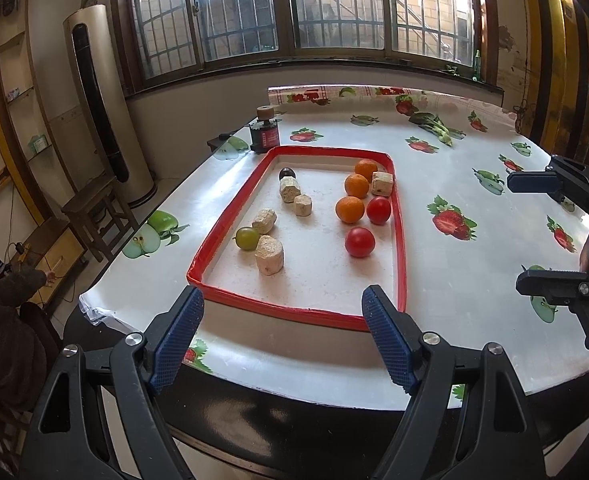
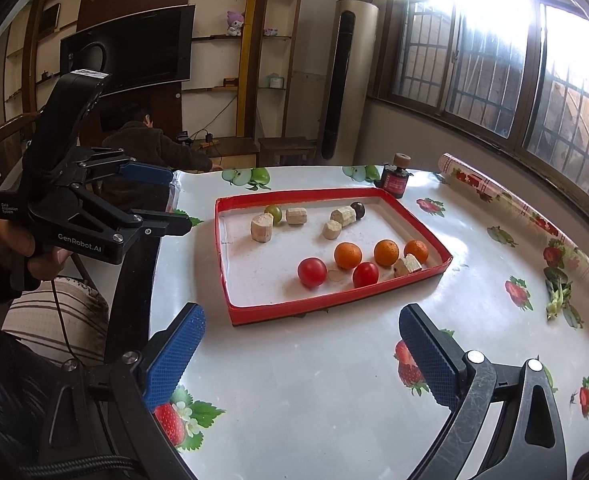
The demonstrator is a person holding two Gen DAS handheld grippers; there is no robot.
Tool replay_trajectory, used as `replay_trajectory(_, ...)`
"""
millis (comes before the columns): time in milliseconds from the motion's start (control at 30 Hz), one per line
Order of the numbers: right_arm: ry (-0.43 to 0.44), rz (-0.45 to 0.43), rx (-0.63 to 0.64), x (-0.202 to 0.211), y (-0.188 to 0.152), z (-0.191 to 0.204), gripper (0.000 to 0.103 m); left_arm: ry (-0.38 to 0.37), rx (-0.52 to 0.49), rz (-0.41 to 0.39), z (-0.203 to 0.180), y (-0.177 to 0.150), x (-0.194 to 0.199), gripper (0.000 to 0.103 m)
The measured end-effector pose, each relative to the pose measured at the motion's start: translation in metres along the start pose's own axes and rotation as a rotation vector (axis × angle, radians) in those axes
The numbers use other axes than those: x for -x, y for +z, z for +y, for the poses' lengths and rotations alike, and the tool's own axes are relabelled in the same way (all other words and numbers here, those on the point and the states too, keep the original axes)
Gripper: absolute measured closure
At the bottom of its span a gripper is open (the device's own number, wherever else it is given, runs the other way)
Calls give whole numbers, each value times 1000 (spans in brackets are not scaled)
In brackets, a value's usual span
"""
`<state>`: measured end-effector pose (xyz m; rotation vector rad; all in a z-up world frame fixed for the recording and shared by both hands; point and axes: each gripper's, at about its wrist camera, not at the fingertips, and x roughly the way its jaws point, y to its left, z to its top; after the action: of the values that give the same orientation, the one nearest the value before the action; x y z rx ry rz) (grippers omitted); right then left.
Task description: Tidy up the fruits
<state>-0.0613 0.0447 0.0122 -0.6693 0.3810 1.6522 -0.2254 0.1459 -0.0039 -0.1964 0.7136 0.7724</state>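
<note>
A shallow tray with a red rim (image 1: pixel 294 312) (image 2: pixel 334 307) lies on the fruit-print tablecloth. On its right side lie three oranges (image 1: pixel 349 209) (image 2: pixel 347 255) and two red tomatoes (image 1: pixel 359 242) (image 2: pixel 312 272). The left side holds a green fruit (image 1: pixel 247 238) (image 2: pixel 273 213), a dark plum (image 1: pixel 285 173) (image 2: pixel 357 210) and several beige chunks (image 1: pixel 269 255) (image 2: pixel 261 227). One more chunk (image 1: pixel 382 183) (image 2: pixel 407 266) sits beside the far orange. My left gripper (image 1: pixel 283 304) (image 2: pixel 174 198) hovers open at the tray's near edge, holding nothing. My right gripper (image 2: pixel 302 316) (image 1: pixel 534 232) is open and empty, right of the tray.
A small dark bottle with a red label (image 1: pixel 264 132) (image 2: pixel 394 178) stands just beyond the tray's far corner. A leafy green vegetable (image 1: pixel 434 126) (image 2: pixel 558 296) lies on the table's far right. A person in a dark coat (image 2: pixel 150 148) crouches past the table's left edge.
</note>
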Motion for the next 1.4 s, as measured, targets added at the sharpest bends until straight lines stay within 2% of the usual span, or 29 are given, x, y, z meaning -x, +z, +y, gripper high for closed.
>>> replay_trajectory(433,5,-8,12,0,2,2,4,-1,-1,-5,-1,1,3,21)
replay_trajectory(667,5,-10,7,0,1,1,4,16,-15,-17,-1,2,4,21)
replay_trajectory(800,5,-11,5,1,0,1,4,50,-38,-40,-3,1,6,21)
replay_trajectory(1400,-6,-9,-7,4,-5,0,4,51,-58,-59,-8,3,8,21)
